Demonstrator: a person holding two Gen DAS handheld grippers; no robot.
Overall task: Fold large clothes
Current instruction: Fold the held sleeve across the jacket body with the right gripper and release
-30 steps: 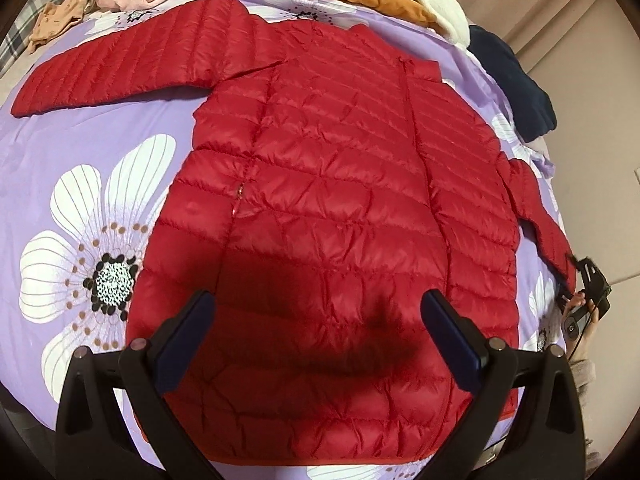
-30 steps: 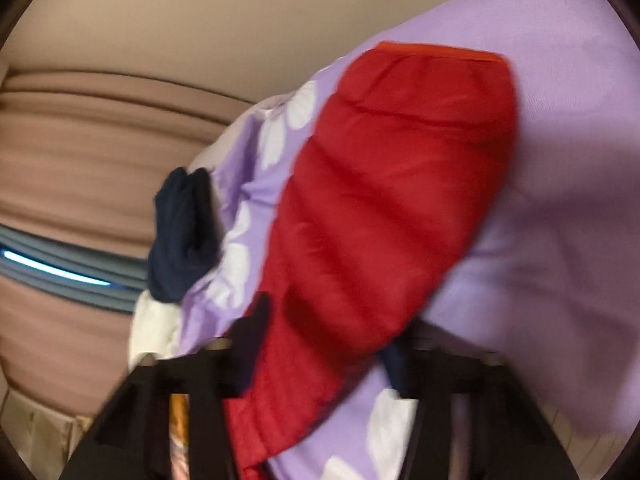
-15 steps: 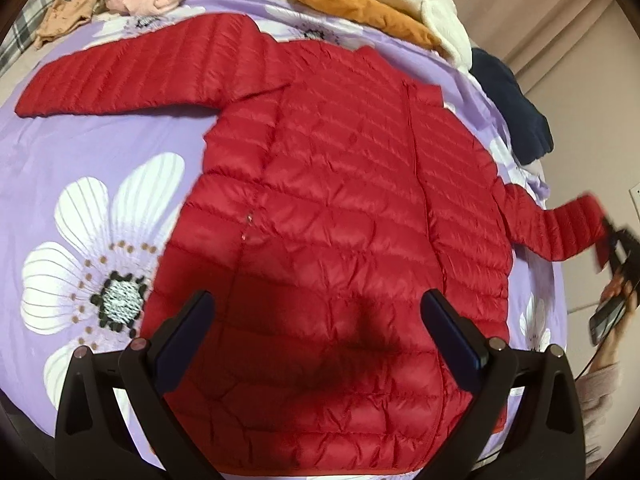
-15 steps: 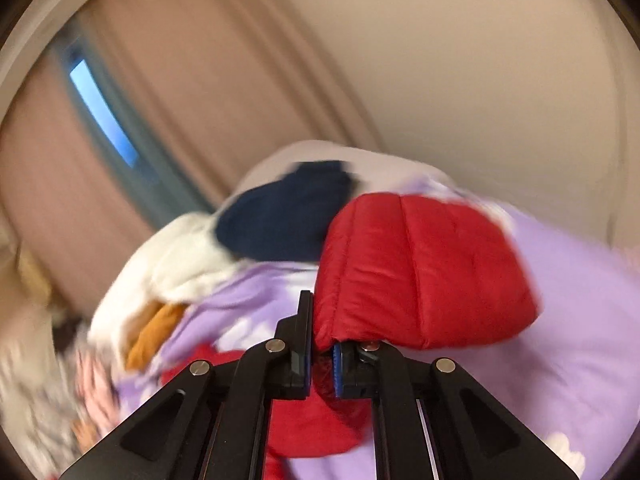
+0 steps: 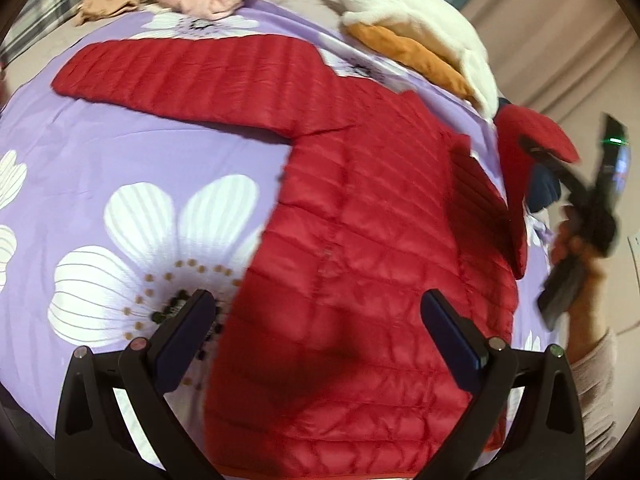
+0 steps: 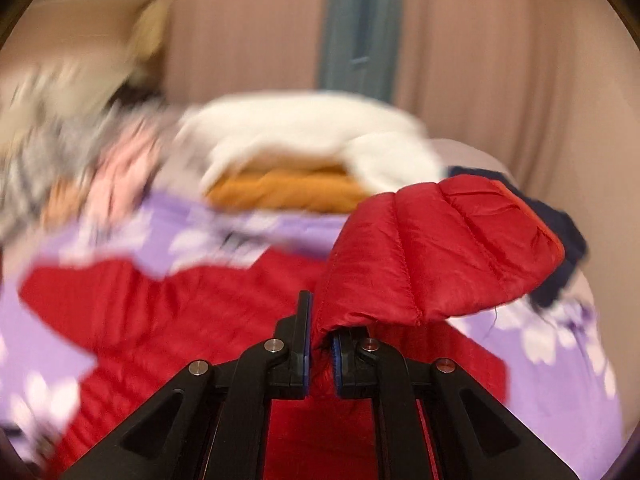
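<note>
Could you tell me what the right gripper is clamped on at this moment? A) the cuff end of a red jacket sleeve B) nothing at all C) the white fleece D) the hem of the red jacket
A: the right gripper pinches the sleeve near its cuff, lifted off the purple bedspread.

Red jacket (image 5: 360, 240) on floral bedspread (image 5: 120, 168), left tool (image 5: 316, 320) open above

Right sleeve: a second ago its cuff (image 6: 452, 248) hangs over the bed's edge; now it is lifted above the red jacket (image 5: 360, 280), swung toward the collar end.
Right gripper (image 6: 320, 344): jaws, a second ago apart around the sleeve, now pinch it.
Right gripper in left view (image 5: 560, 168): now higher, beside the dark blue garment (image 5: 542, 192).
Left gripper (image 5: 320, 332): now over the jacket's left edge and the flower print (image 5: 152, 240).
</note>
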